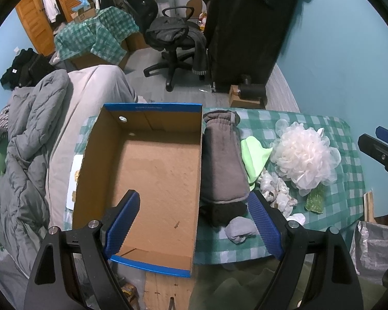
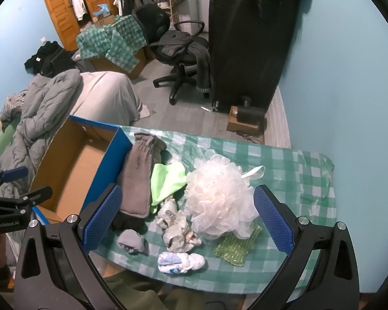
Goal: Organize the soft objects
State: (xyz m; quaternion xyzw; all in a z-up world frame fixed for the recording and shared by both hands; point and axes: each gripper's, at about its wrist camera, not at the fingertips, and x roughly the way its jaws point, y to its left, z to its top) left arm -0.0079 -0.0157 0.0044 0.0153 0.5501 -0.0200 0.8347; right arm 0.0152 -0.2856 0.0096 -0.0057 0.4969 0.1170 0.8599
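Note:
An empty cardboard box with blue rim (image 1: 152, 170) (image 2: 72, 170) stands at the left of the green checked table (image 1: 349, 180) (image 2: 292, 165). Beside it lie a grey glove (image 1: 222, 160) (image 2: 139, 178), a lime cloth (image 1: 254, 157) (image 2: 165, 180), a white mesh pouf (image 1: 304, 157) (image 2: 219, 199), crumpled white socks (image 2: 178, 230) (image 1: 274, 188), a grey sock ball (image 1: 239, 228) (image 2: 132, 240), a white-blue sock ball (image 2: 181, 261) and a green sponge (image 2: 238, 245) (image 1: 315, 199). My left gripper (image 1: 194, 222) is open over the box's near right wall. My right gripper (image 2: 186, 219) is open above the socks and pouf.
A bed with a grey quilt (image 1: 31, 139) lies left of the table. An office chair (image 1: 173, 41) and a black hanging garment bag (image 1: 245, 25) stand behind. A small box with a dark object (image 1: 245, 95) sits on the floor by the blue wall.

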